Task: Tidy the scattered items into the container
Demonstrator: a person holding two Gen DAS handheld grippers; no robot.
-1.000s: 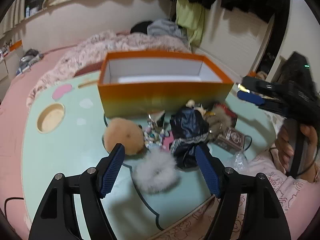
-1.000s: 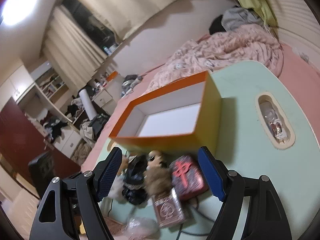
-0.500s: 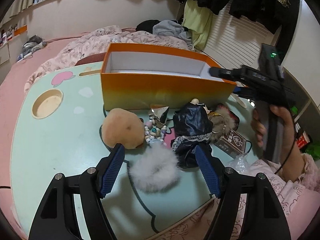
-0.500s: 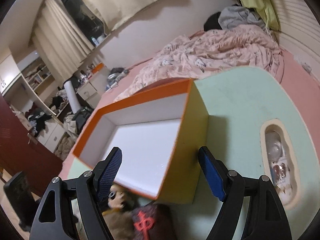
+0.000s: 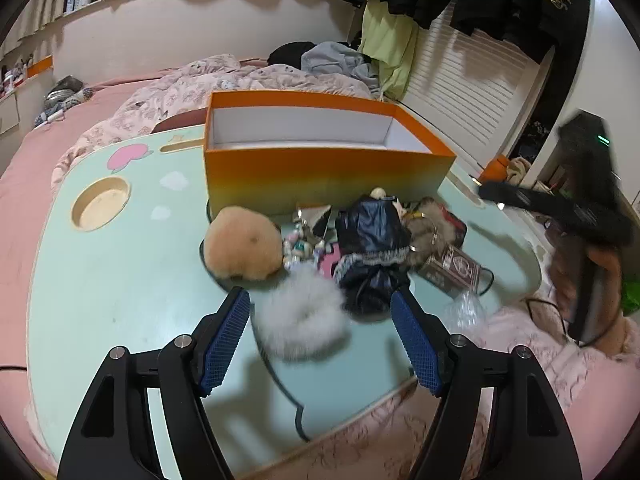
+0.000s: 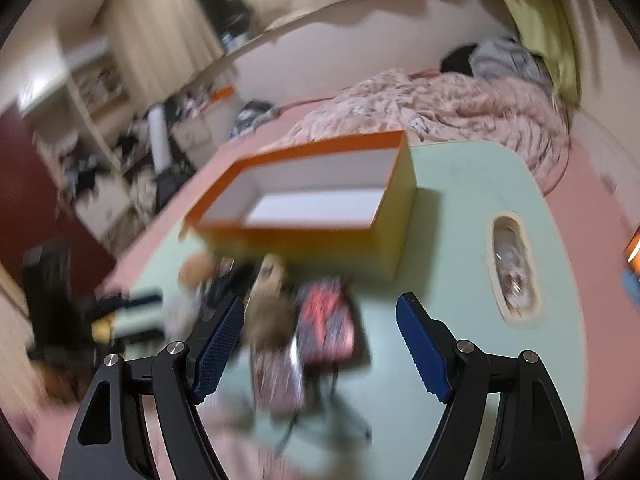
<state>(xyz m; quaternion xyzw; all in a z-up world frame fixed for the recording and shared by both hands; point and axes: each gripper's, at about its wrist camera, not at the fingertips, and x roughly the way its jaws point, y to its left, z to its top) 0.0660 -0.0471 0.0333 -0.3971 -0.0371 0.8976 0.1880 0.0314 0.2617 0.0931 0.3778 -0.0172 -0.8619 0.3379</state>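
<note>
An empty orange box (image 5: 328,168) stands on the mint-green table (image 5: 100,280); it also shows in the right wrist view (image 6: 320,208). In front of it lies a heap: a tan plush ball (image 5: 242,242), a white fluffy scrunchie (image 5: 300,320), a bead string (image 5: 298,246), a black doll dress (image 5: 372,248), a brown furry charm (image 5: 430,232) and a card pack (image 5: 450,268). My left gripper (image 5: 320,340) is open, just short of the scrunchie. My right gripper (image 6: 320,344) is open above the brown charm (image 6: 270,316) and a red pouch (image 6: 326,320); that view is blurred.
The table has a round cup hole (image 5: 101,203) at the left and an oval slot (image 6: 512,264) holding small things at the right. A crumpled plastic wrapper (image 5: 464,312) and a black cable (image 5: 486,276) lie near the front right edge. A bed with a pink quilt (image 5: 192,88) lies behind.
My right gripper has pulled back from over the box and now hovers above the heap, moving fast. My left gripper has barely moved.
</note>
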